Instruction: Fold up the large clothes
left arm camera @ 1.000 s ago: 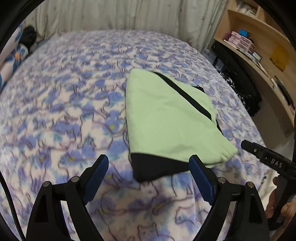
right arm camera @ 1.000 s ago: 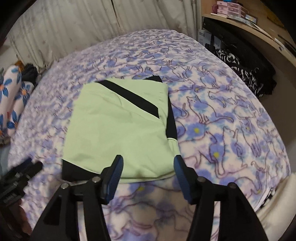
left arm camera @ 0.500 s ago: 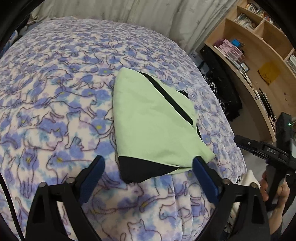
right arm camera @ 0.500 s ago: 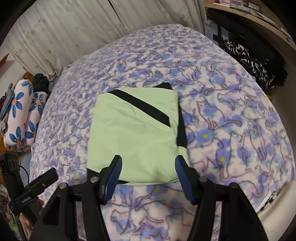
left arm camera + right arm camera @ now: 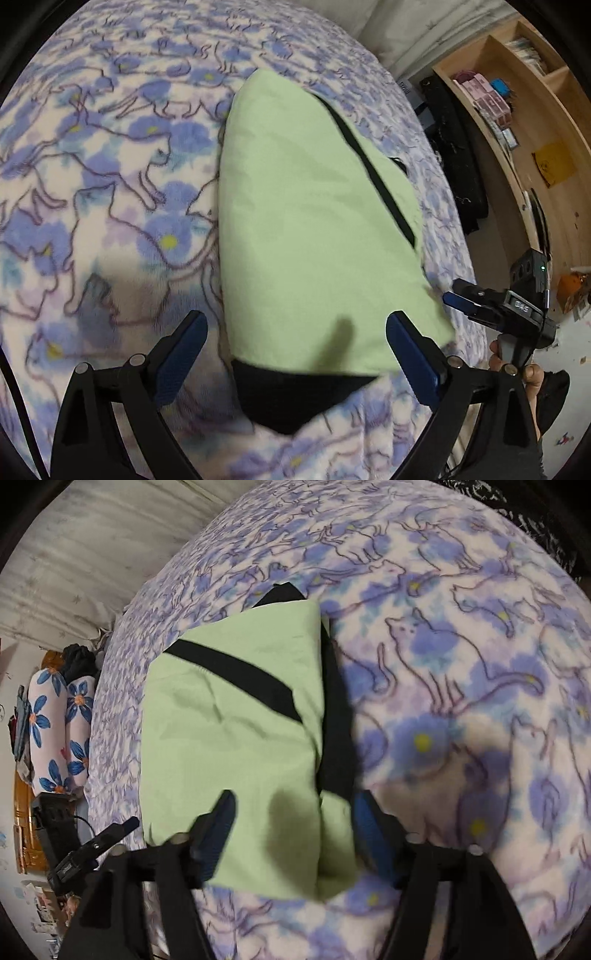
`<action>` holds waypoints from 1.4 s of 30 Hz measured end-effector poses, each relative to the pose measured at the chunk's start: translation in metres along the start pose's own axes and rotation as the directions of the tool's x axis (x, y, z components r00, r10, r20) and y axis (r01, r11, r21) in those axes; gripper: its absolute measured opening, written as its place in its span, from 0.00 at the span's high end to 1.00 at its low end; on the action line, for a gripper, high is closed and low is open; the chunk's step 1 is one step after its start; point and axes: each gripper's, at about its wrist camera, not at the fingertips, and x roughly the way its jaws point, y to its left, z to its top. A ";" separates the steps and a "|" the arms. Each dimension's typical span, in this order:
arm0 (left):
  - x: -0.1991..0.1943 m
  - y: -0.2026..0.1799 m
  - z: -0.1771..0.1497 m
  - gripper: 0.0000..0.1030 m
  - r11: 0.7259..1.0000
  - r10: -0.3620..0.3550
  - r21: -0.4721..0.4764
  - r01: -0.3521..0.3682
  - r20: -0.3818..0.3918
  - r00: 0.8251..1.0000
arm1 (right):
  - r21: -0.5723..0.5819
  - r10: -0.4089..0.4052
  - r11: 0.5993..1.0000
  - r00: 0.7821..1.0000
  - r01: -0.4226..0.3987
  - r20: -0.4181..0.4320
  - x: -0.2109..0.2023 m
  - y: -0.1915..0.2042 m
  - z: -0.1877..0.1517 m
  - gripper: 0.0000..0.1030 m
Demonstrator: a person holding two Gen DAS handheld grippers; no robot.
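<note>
Pale green folded garment [image 5: 314, 236] is being approached on the bed [image 5: 110, 184]; its near edge is being straddled by both wide-spread, just-opening, empty grippers, left gripper [image 5: 295, 354] and right gripper [image 5: 295, 834].

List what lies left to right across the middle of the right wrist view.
Flowered bolster pillows → green garment with a black stripe → its black edge → cat-print blanket.

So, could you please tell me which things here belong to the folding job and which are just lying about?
Job: folded light-green garment with black trim; left gripper; right gripper.

Lying about: flower-print bolster pillows; wooden shelf; black clothes pile; cat-print fleece blanket underneath.
</note>
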 end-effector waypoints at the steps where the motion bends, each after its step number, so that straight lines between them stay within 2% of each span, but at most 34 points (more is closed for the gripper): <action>1: 0.007 0.004 0.002 0.04 1.000 -0.005 -0.009 0.005 -0.009 1.000 | -0.003 0.007 1.000 1.000 -0.007 -0.009 0.006 -0.003 0.004 0.23; 5: 0.029 0.012 0.009 0.03 0.999 -0.036 -0.029 0.035 -0.040 0.999 | -0.017 0.048 0.999 0.997 -0.049 -0.069 0.032 -0.010 0.013 0.23; 10: 0.054 0.010 0.012 0.01 0.998 -0.068 -0.010 0.067 -0.073 0.995 | -0.023 0.112 0.993 0.986 -0.116 -0.125 0.063 -0.008 0.022 0.21; 15: 0.066 0.006 0.024 0.01 0.998 -0.059 0.028 0.062 -0.074 0.995 | -0.060 0.245 0.966 0.964 -0.252 -0.107 0.075 0.007 0.035 0.21; 19: 0.075 0.002 0.040 0.01 0.998 -0.047 0.027 0.049 -0.078 0.996 | -0.079 0.257 0.961 0.959 -0.267 -0.121 0.094 0.018 0.041 0.21; 25: 0.087 -0.003 0.055 0.01 1.000 -0.025 0.016 0.026 -0.077 0.997 | -0.013 0.314 0.949 0.945 -0.316 -0.089 0.099 0.006 0.044 0.22; 27: 0.089 -0.006 0.057 0.01 0.999 -0.014 0.027 0.016 -0.081 0.997 | -0.026 0.296 0.954 0.952 -0.299 -0.077 0.099 0.006 0.042 0.27; 29: 0.093 -0.009 0.061 0.02 1.000 -0.003 0.029 0.005 -0.084 0.996 | -0.040 0.267 0.962 0.961 -0.270 -0.069 0.097 0.006 0.039 0.44; 30: 0.093 -0.012 0.062 0.04 0.999 0.015 0.040 -0.012 -0.078 0.997 | -0.043 0.260 0.964 0.963 -0.263 -0.069 0.097 0.005 0.038 0.53; 31: 0.096 -0.017 0.063 0.12 0.998 0.029 0.049 -0.025 -0.071 0.997 | -0.038 0.274 0.960 0.959 -0.277 -0.079 0.097 0.006 0.038 0.72; 32: 0.094 -0.022 0.062 0.19 0.997 0.052 0.065 -0.049 -0.053 0.997 | -0.034 0.288 0.956 0.954 -0.291 -0.080 0.097 0.008 0.037 0.81; 33: 0.091 -0.028 0.061 0.23 0.994 0.075 0.082 -0.072 -0.034 0.997 | -0.049 0.272 0.960 0.960 -0.276 -0.071 0.095 0.012 0.036 0.82; 35: 0.085 -0.038 0.059 0.45 0.988 0.105 0.114 -0.104 0.001 0.995 | -0.093 0.231 0.967 0.971 -0.236 -0.054 0.091 0.023 0.033 0.86; 36: 0.080 -0.045 0.059 0.50 0.982 0.125 0.138 -0.128 0.028 0.992 | -0.107 0.219 0.969 0.975 -0.222 -0.043 0.088 0.029 0.031 0.87; 38: 0.071 -0.051 0.058 0.66 0.973 0.147 0.168 -0.156 0.063 0.987 | -0.131 0.204 0.970 0.979 -0.205 -0.022 0.081 0.039 0.028 0.88; 42: 0.056 -0.063 0.053 0.75 0.964 0.163 0.194 -0.182 0.114 0.980 | -0.188 0.169 0.969 0.985 -0.161 0.030 0.065 0.064 0.017 0.89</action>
